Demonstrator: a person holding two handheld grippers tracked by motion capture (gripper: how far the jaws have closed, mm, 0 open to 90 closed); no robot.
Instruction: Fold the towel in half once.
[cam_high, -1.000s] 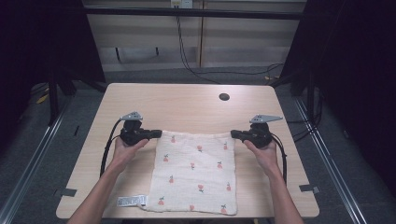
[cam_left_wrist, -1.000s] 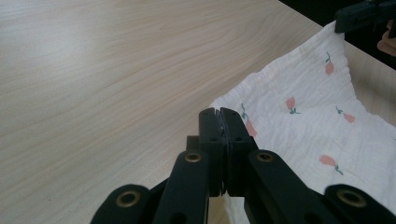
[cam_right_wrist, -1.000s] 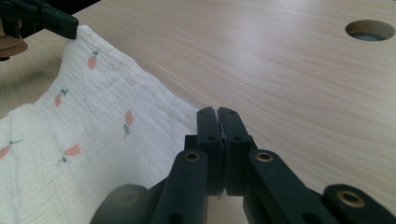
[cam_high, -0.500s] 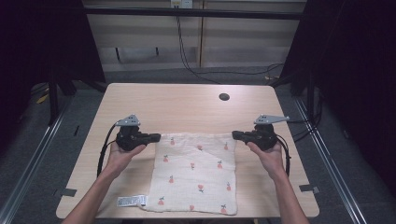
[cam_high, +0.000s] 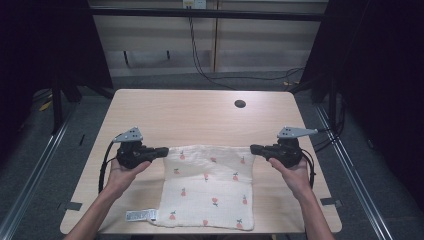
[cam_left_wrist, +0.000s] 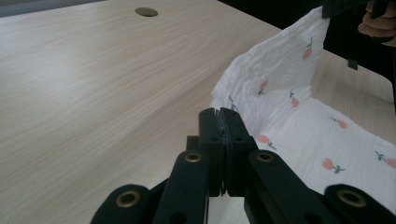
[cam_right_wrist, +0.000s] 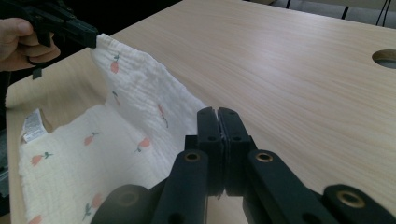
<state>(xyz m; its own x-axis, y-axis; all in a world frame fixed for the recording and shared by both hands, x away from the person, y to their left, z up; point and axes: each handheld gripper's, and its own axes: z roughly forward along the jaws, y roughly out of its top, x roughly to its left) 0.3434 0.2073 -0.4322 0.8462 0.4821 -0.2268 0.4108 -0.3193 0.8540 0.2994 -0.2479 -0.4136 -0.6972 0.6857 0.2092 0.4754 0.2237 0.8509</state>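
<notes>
The left claw (cam_high: 166, 150) and right claw (cam_high: 253, 148) are each clamped on a far corner of the flower-printed muslin cloth (cam_high: 207, 186), which sags between them, its near half on the surface (cam_high: 200, 115). It looks light, limp and unslippery; corners suit gripping best.

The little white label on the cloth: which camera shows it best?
The right gripper view: there the label is largest, sticking out from the cloth corner, faint print visible but unreadable. The high view shows the label smaller, flat on the table beside the cloth's near left corner. In the left gripper view I can't make it out.
</notes>
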